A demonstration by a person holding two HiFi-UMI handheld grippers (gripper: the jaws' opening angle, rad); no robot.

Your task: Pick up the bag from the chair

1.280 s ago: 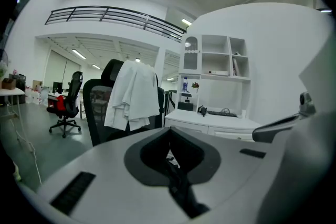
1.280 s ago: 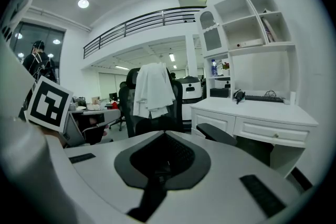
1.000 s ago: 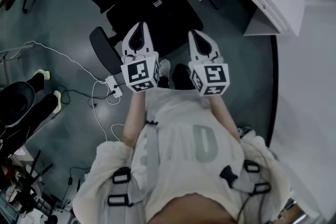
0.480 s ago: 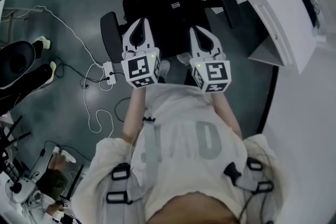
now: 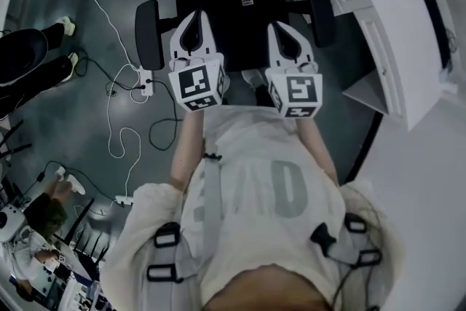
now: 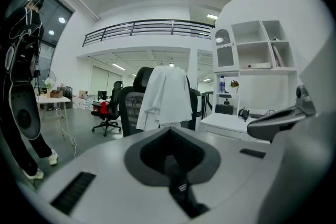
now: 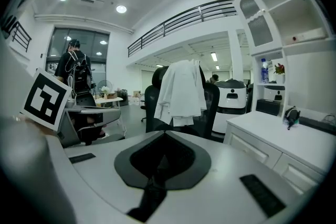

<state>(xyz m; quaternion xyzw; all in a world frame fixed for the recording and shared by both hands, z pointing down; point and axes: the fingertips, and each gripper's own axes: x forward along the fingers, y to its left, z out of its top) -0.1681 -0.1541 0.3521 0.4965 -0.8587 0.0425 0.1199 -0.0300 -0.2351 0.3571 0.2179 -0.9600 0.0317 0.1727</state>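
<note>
A black office chair (image 5: 146, 33) stands right in front of the person, and both tools are held out over the near edge of its seat. The black fabric bag (image 5: 246, 11) lies on that seat, carrying a small pale label. Its outline is hard to separate from the dark upholstery.

The left gripper (image 5: 195, 13) hangs above the seat's left side, just inside the left armrest. Its white jaws are pressed together at the tips with nothing between them, and its own view (image 6: 169, 128) shows the same. The right gripper (image 5: 279, 25) hovers above the seat's right side, apart from the bag. It is likewise closed and empty, as its own view (image 7: 165, 134) confirms. Neither tool touches the bag.

A white cloth garment (image 6: 165, 94) is draped over the chair's backrest. To the chair's right stands a long white desk with drawers (image 5: 378, 11), close to the right armrest. On the grey floor left of the chair, thin white cables (image 5: 109, 95) loop away from a white power strip (image 5: 144, 87). Farther off on that same side stands a person in dark clothing (image 7: 76, 76).
</note>
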